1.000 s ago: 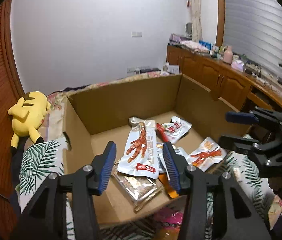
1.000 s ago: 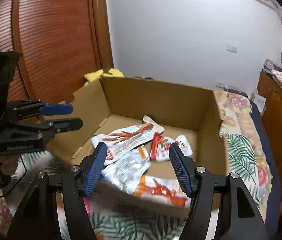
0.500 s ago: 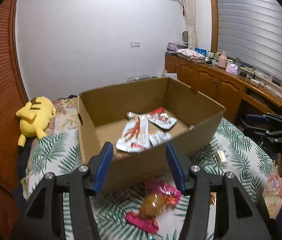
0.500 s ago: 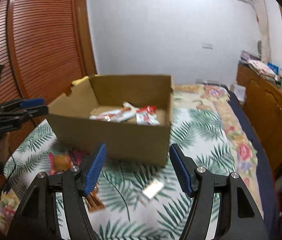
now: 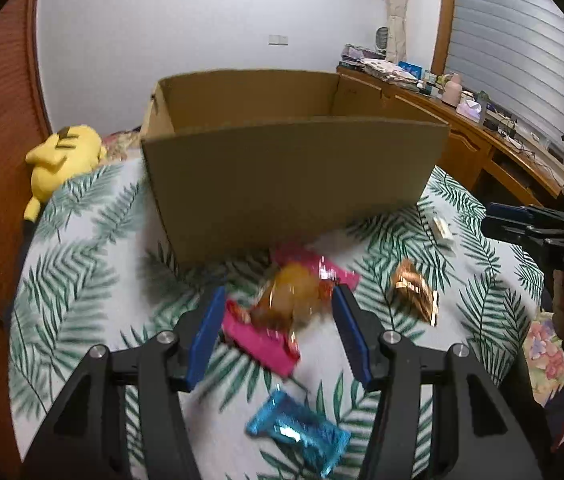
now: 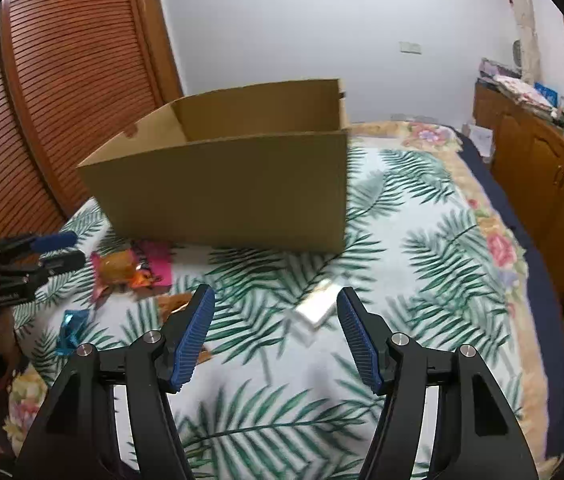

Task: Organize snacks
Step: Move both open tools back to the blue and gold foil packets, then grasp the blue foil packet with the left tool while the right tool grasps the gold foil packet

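Note:
An open cardboard box (image 5: 289, 176) stands on the leaf-print bed cover; it also shows in the right wrist view (image 6: 234, 184). My left gripper (image 5: 278, 320) is open and empty, low over a pink and orange snack packet (image 5: 282, 308). A gold-brown snack (image 5: 413, 288) and a blue wrapped snack (image 5: 297, 432) lie nearby. My right gripper (image 6: 276, 320) is open and empty above a small white packet (image 6: 315, 308). The pink packet (image 6: 134, 268), the blue snack (image 6: 70, 330) and the left gripper (image 6: 46, 252) show at the left of the right wrist view.
A yellow plush toy (image 5: 62, 156) lies at the bed's far left. A wooden slatted wardrobe (image 6: 62, 80) stands behind the box. Wooden cabinets (image 5: 493, 152) with clutter on top run along the right. The white packet (image 5: 441, 232) lies right of the box.
Both grippers have pulled back from over the box and dropped low toward the bed cover. The box's inside is now hidden; loose snacks on the cover have come between the fingers.

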`<state>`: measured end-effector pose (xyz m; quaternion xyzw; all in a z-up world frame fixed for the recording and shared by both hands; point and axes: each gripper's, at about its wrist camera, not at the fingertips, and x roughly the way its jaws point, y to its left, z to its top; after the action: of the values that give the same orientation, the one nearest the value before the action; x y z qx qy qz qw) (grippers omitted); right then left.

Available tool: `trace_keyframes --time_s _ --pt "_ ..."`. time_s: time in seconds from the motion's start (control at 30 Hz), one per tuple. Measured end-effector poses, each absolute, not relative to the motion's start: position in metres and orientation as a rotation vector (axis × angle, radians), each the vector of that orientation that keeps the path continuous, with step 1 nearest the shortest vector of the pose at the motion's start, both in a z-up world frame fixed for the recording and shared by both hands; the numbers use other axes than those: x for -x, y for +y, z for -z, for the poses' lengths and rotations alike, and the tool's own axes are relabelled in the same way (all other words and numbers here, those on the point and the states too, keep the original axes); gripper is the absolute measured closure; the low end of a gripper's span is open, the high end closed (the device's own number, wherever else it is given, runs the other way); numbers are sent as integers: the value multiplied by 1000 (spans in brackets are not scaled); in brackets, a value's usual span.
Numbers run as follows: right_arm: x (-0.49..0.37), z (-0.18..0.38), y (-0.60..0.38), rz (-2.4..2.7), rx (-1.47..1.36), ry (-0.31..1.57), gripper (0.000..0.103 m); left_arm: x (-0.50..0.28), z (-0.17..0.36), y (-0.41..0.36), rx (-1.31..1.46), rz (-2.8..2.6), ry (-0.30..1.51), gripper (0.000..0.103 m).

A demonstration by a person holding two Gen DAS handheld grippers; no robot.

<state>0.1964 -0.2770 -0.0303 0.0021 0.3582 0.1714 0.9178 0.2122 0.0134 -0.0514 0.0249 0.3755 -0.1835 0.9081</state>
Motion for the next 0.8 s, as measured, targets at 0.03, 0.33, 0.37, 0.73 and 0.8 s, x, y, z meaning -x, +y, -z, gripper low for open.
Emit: trace_keyframes --time_s 0.03,0.33,0.37,0.73,0.8 --pt "-195 31 -273 -361 -5 735 38 -209 54 14 -49 378 778 48" --pt "-186 46 -229 -468 1 741 40 -175 69 25 -20 361 808 48" --pt "-186 49 -226 -474 5 746 40 -173 70 25 -18 359 810 48" --pt "-200 75 -196 -484 102 813 58 -160 91 26 33 323 864 48" --pt "-202 78 -188 -481 162 815 62 -160 97 24 35 313 884 48"
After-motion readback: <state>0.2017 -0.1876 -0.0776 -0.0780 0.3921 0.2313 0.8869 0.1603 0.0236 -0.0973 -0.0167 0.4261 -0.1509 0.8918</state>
